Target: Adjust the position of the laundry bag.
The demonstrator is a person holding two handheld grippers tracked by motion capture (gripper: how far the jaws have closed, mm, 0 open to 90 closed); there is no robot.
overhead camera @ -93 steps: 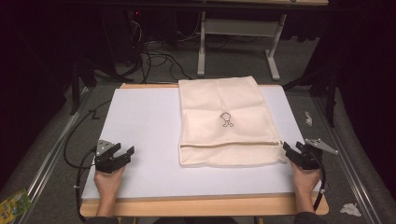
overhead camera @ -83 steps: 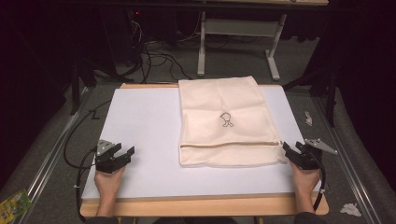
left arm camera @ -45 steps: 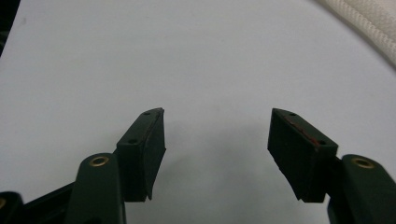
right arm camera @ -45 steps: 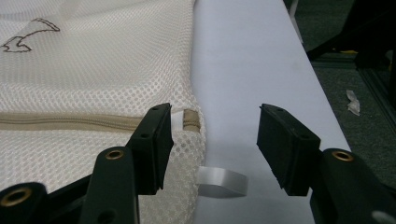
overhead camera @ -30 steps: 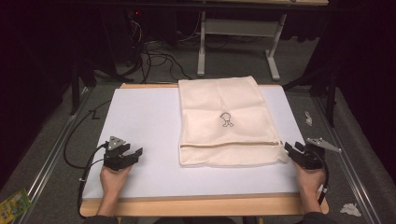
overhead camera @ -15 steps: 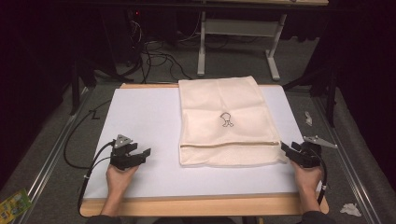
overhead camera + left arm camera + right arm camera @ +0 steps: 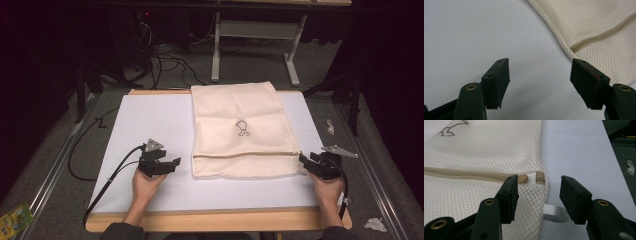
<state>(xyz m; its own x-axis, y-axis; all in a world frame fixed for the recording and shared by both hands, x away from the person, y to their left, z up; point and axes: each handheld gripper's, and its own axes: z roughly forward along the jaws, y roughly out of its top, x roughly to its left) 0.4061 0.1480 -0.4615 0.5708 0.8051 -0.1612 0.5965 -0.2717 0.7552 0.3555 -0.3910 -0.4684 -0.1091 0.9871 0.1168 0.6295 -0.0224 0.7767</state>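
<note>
A cream mesh bag (image 7: 240,127) with a zip along its near part and a small dark figure on it lies flat on the white table sheet (image 7: 145,125). My left gripper (image 7: 172,164) is a little left of the bag's near left corner (image 7: 574,47); its jaws have just been opening and stand open with nothing between them. My right gripper (image 7: 302,161) is at the bag's near right corner, open. In the right gripper view (image 7: 539,195) its jaws straddle the bag's edge by the zip's end (image 7: 534,178) and a white label (image 7: 552,210), without pressing on them.
The white sheet covers a wooden table whose front edge (image 7: 215,220) is near the person. A cable (image 7: 107,177) trails from the left gripper over the sheet. Scraps lie on the grey floor at right (image 7: 374,224), and a green packet (image 7: 15,220) at bottom left.
My left gripper has moved right across the sheet toward the bag's near left corner, and its jaws have spread wider. The right gripper and the bag have stayed where they were.
</note>
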